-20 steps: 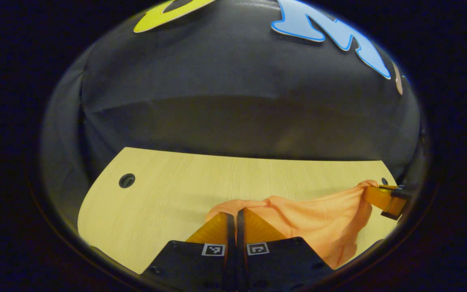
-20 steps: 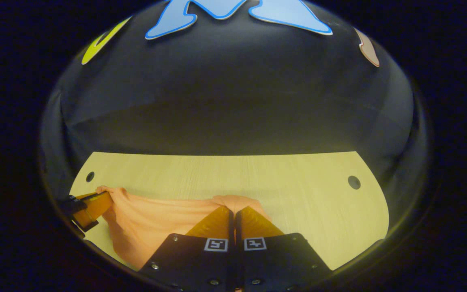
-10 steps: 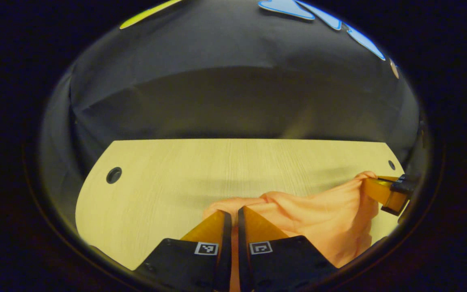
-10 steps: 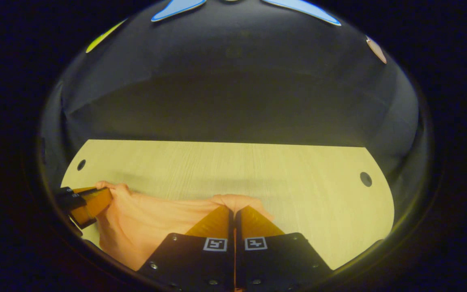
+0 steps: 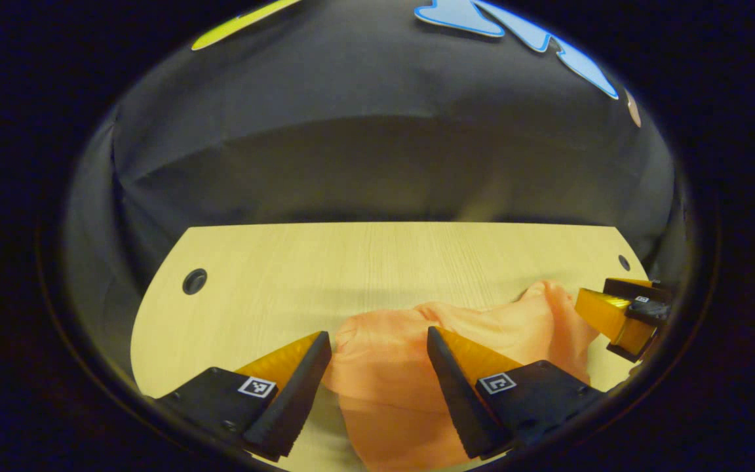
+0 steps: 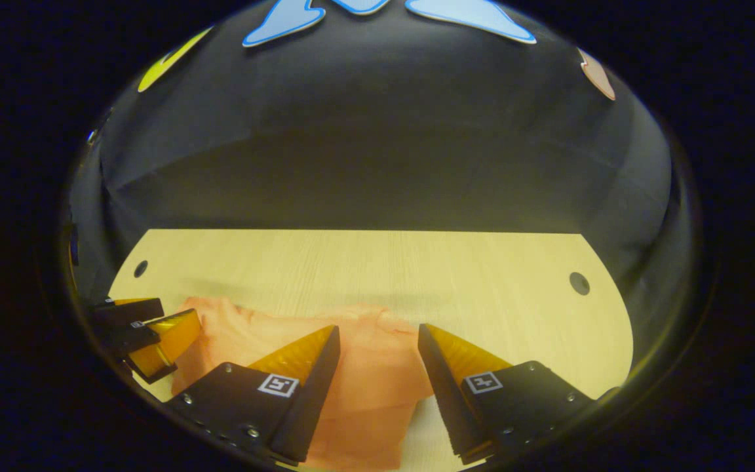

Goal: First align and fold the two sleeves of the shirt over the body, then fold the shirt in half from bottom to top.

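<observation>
On pale wood-grain counter (image 5: 272,275), bunched orange fabric shirt (image 5: 384,367) lies between my left tongs (image 5: 377,347), spread, gripping nothing. Right tongs (image 6: 377,344) likewise spread over shirt. Shirt's long axis runs tongs to tongs; I judge both equally near.

Shirt (image 5: 397,367): plain peach-orange, no print. Worktop (image 5: 325,275): pale yellowish wood grain, fine straight lines, dark round holes. Booth wall (image 6: 377,151): black cloth.
</observation>
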`<state>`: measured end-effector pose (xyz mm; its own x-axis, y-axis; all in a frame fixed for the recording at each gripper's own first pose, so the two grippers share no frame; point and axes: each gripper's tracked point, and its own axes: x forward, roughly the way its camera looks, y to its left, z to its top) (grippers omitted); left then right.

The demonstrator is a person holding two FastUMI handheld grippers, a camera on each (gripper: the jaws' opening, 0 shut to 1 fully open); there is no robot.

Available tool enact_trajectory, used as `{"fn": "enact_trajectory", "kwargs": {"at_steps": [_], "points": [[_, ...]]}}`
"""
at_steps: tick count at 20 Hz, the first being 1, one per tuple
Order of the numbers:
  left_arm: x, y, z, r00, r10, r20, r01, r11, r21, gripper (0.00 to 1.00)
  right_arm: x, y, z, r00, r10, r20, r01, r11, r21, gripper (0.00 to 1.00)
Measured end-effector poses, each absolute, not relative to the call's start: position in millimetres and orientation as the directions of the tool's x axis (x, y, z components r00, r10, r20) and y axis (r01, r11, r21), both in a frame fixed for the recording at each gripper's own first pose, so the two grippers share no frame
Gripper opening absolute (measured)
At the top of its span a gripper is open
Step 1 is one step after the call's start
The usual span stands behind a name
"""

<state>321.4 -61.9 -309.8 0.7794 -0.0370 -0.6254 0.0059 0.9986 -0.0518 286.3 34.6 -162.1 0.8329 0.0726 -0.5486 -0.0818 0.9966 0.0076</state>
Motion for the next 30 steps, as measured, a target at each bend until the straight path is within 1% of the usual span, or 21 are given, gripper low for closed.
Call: {"fn": "enact_trajectory", "kwargs": {"at_steps": [3,4,5,6,7,8,16,17,18,23,30], "points": [[298,-58,-271,0.800,-0.038,-0.599,0.017,0.999,-0.041,0.96,259,33,-129,0.849,0.077,-0.523,-0.086,0.996,0.007,0.77],[287,-58,-256,0.805,-0.040,-0.592,0.019,0.999,-0.042,0.96,250,32,-118,0.855,0.077,-0.513,-0.086,0.996,0.006,0.73],[276,-60,-244,0.811,-0.044,-0.584,0.021,0.999,-0.045,0.96,239,31,-107,0.860,0.076,-0.504,-0.085,0.996,0.005,0.77],[264,-62,-229,0.817,-0.050,-0.574,0.025,0.998,-0.050,0.96,228,30,-95,0.866,0.077,-0.494,-0.084,0.996,0.008,0.73],[252,-62,-213,0.827,-0.055,-0.560,0.030,0.998,-0.053,0.96,216,30,-83,0.873,0.081,-0.481,-0.085,0.996,0.014,0.73],[240,-64,-197,0.835,-0.059,-0.546,0.036,0.998,-0.053,0.96,204,28,-70,0.880,0.084,-0.468,-0.085,0.996,0.019,0.77],[139,-83,-79,0.913,-0.095,-0.397,0.088,0.995,-0.036,0.96,97,24,27,0.939,0.110,-0.325,-0.104,0.994,0.038,0.77],[124,-82,-75,0.922,-0.099,-0.375,0.095,0.995,-0.030,0.96,86,24,36,0.944,0.114,-0.309,-0.106,0.994,0.041,0.73],[110,-81,-67,0.929,-0.103,-0.355,0.100,0.995,-0.027,0.95,75,24,44,0.949,0.116,-0.293,-0.108,0.993,0.044,0.77],[47,-76,-30,0.967,-0.105,-0.232,0.103,0.994,-0.019,0.96,17,28,71,0.968,0.134,-0.214,-0.129,0.991,0.035,0.77],[-6,-51,-13,0.987,-0.081,-0.138,0.076,0.996,-0.039,0.96,-33,43,87,0.980,0.159,-0.116,-0.154,0.986,0.057,0.77]]}}
